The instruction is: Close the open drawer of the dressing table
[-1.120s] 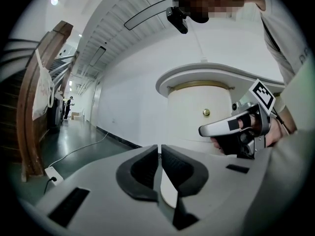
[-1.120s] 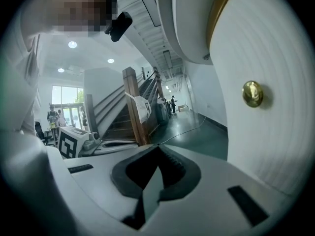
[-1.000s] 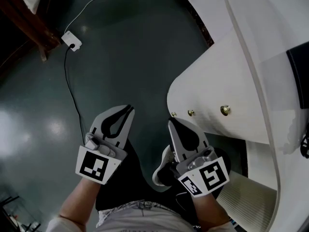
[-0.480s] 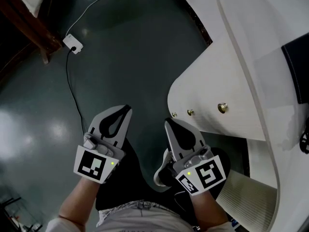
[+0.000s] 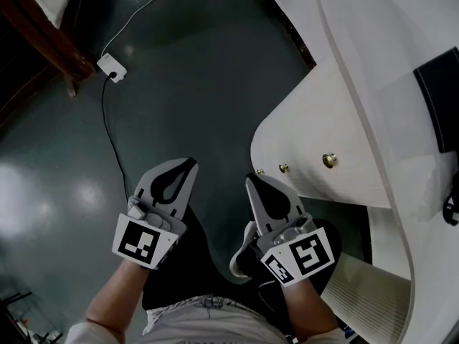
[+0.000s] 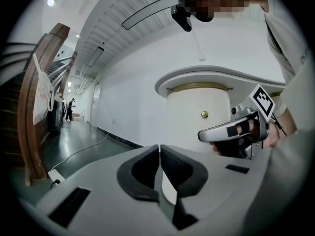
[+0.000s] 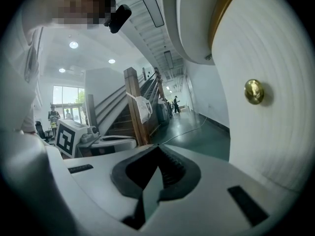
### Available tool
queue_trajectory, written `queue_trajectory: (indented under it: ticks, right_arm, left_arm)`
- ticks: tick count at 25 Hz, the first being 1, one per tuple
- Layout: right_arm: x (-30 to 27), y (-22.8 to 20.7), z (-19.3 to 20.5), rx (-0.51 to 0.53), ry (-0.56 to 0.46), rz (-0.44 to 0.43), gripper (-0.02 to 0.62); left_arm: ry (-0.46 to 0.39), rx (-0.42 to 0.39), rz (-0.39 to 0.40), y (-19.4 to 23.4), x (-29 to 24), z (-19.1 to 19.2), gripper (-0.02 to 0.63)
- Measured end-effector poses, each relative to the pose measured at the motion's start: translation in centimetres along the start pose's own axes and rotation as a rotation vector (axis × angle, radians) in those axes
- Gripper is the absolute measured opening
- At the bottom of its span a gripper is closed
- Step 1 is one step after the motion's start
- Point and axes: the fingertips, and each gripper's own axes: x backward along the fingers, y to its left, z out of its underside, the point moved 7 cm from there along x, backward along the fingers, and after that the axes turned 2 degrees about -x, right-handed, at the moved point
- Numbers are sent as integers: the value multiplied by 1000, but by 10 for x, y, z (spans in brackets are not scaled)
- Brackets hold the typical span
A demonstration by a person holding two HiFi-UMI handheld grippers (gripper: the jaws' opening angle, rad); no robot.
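Note:
The white dressing table (image 5: 373, 63) fills the right of the head view. Its curved drawer front (image 5: 315, 142) carries three small brass knobs, the largest (image 5: 329, 160) nearest me. My right gripper (image 5: 252, 180) is shut and empty, with its tips just left of and below that front. In the right gripper view (image 7: 158, 147) the front and one knob (image 7: 254, 91) loom close on the right. My left gripper (image 5: 189, 163) is shut on nothing, over the dark floor left of the table. From the left gripper view (image 6: 159, 146) I see the rounded front (image 6: 199, 127) ahead.
A white power adapter (image 5: 112, 67) with its cable lies on the shiny dark green floor (image 5: 201, 84). A wooden stair post (image 5: 43, 20) stands at the upper left. A dark flat object (image 5: 439, 99) rests on the table top. My shoe (image 5: 242, 251) shows below the right gripper.

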Motion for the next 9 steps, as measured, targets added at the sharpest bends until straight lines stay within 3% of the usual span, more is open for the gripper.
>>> queue_trajectory:
  ticks: [9]
  right_arm:
    - [5,8,4,-10,5,-1,8]
  left_arm:
    - [2,-2,-9,2,11,3,31]
